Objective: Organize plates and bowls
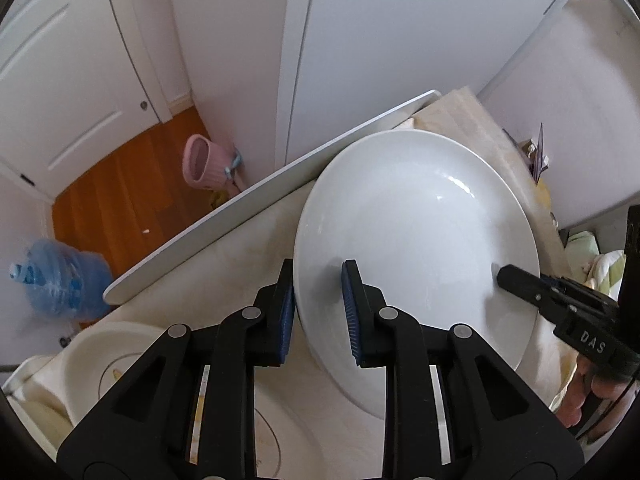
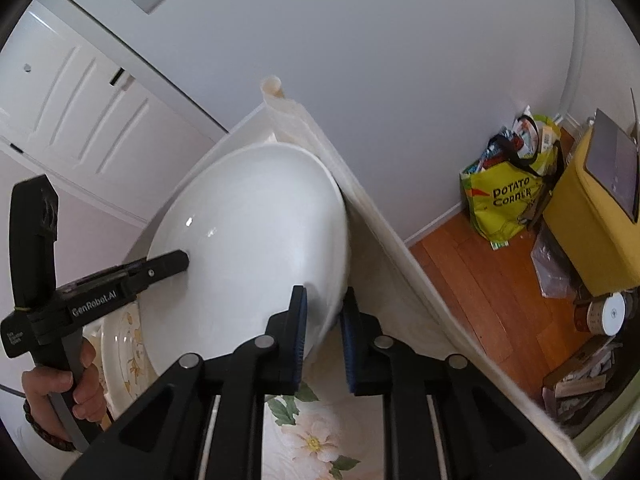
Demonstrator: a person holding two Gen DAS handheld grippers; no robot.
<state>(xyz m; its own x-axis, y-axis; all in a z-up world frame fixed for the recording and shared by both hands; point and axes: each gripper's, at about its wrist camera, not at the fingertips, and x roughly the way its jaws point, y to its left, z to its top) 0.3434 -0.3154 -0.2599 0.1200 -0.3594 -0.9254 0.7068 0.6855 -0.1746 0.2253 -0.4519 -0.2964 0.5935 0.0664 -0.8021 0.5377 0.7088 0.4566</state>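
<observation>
Big white plate (image 1: 416, 240) front and centre, tilted up off the cream tabletop (image 1: 224, 264), and it's got a gripper on each side of its rim. From the left wrist camera, the left gripper (image 1: 318, 312) straddles the plate's near-left edge, one blue pad (image 1: 286, 320) outside the rim and the other on the plate's upper face; there's a sliver of gap around the rim, so the jaws look closed to plate width, though whether they pinch hard I cannot tell. Over on the far right of that same view, the right gripper (image 1: 505, 274) pokes in, its black fingertip lying on the plate's face near the opposite edge. Switch to the right wrist camera and the same white plate (image 2: 248, 240) fills the middle, its rim running down between the right gripper (image 2: 323, 332) and its two blue pads (image 2: 301, 336), narrowly set about the edge. The left gripper (image 2: 176, 262) shows at left in this view, its finger on the plate, with the person's hand (image 2: 60, 392) wrapped round the handle. Below the lifted plate, a flower-patterned plate (image 2: 124, 356) sits at lower left, and the floral tablecloth (image 2: 312, 436) shows just under the fingers. Back on the left camera, a cream bowl (image 1: 92, 360) rests at the table's near-left corner. Beyond the table: wooden floor (image 1: 120, 184), a pink basket (image 1: 204, 160), a blue water bottle (image 1: 56, 280), and on the other side a green Potato Corner bag (image 2: 508, 196) beside a yellow box (image 2: 592, 224).
</observation>
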